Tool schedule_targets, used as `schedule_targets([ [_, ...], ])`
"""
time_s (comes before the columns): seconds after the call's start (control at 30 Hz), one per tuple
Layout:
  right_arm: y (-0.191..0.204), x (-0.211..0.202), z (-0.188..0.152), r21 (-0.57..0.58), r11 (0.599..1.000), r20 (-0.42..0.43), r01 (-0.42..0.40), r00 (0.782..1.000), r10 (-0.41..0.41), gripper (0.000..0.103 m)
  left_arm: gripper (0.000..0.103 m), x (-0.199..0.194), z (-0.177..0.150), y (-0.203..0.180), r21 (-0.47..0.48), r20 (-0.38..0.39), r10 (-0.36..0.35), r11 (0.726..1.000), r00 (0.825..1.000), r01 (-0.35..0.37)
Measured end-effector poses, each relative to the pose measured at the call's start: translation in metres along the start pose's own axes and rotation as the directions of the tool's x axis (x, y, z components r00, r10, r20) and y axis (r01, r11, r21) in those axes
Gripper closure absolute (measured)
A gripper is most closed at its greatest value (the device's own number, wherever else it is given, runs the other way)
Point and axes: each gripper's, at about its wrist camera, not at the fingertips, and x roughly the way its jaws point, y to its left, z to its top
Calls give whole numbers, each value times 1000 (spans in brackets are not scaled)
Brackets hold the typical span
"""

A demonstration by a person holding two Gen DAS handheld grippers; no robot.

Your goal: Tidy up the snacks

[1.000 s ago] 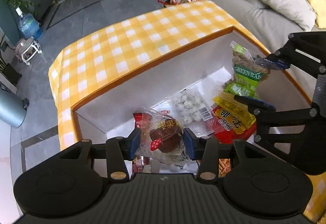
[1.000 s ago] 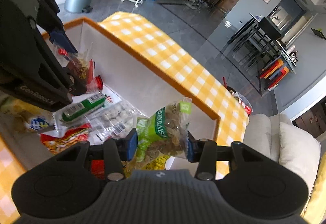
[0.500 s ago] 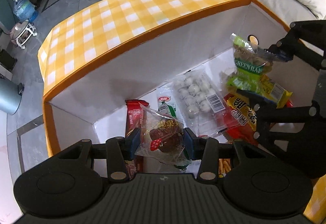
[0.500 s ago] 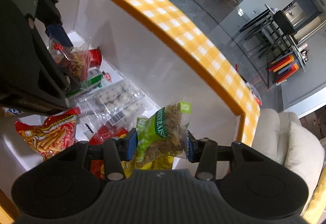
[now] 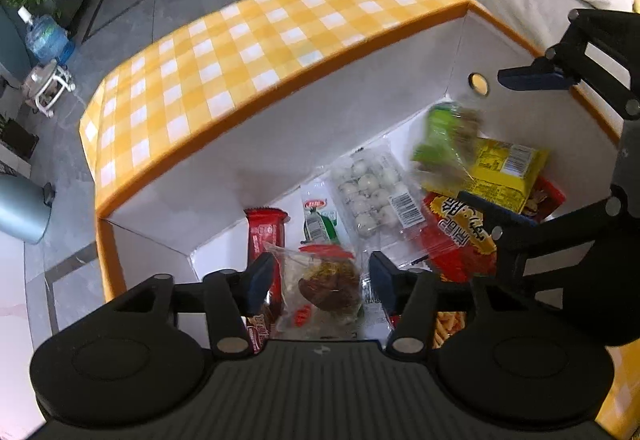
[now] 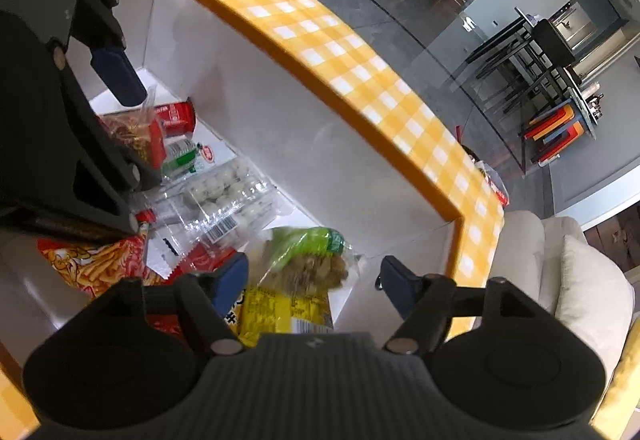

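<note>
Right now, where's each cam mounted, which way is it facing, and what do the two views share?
Left wrist: on the left gripper, looking down into the white box; its fingers are spread around a clear bag of brown snack, and the right gripper shows at the right edge.
Right wrist: on the right gripper, open above a blurred green raisin bag; the left gripper shows at the left edge.
Shared: the box, the raisin bag, a pack of white balls, a yellow packet, the checked cloth.
</note>
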Motion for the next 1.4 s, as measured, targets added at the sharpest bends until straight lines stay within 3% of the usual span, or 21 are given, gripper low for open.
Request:
schedule_targets([
  [0.17,-8,-14,4,33,999,5,3,1000,-3,14,25,-22,-3,2,15,57,8,1000,998,-9],
  [0.43,-27,-51,6,181,984,33,2,999,-8,12,24,-70,-13,20,-65,186,65,996,980,-53],
  [0.73,-36,-125,-2,341,940,170,-18,985,-43,12,24,-134,-34,25,-118,349,130,989,928,-94],
  [0.87,-30,-155,-8,373,927,223,-35,973,-53,8,24,-156,-44,23,-140,421,166,983,892,-117],
  [1.0,-22,-183,-15,407,911,278,-71,959,-49,6,24,-171,-53,17,-145,452,179,981,874,-126],
  [1.27,-5,-225,-31,454,880,335,-137,942,-26,4,14,-197,-80,12,-218,505,202,971,839,-103],
  [1.4,0,-238,-41,495,852,346,-173,938,-10,4,12,-207,-94,11,-267,503,252,955,826,-129],
])
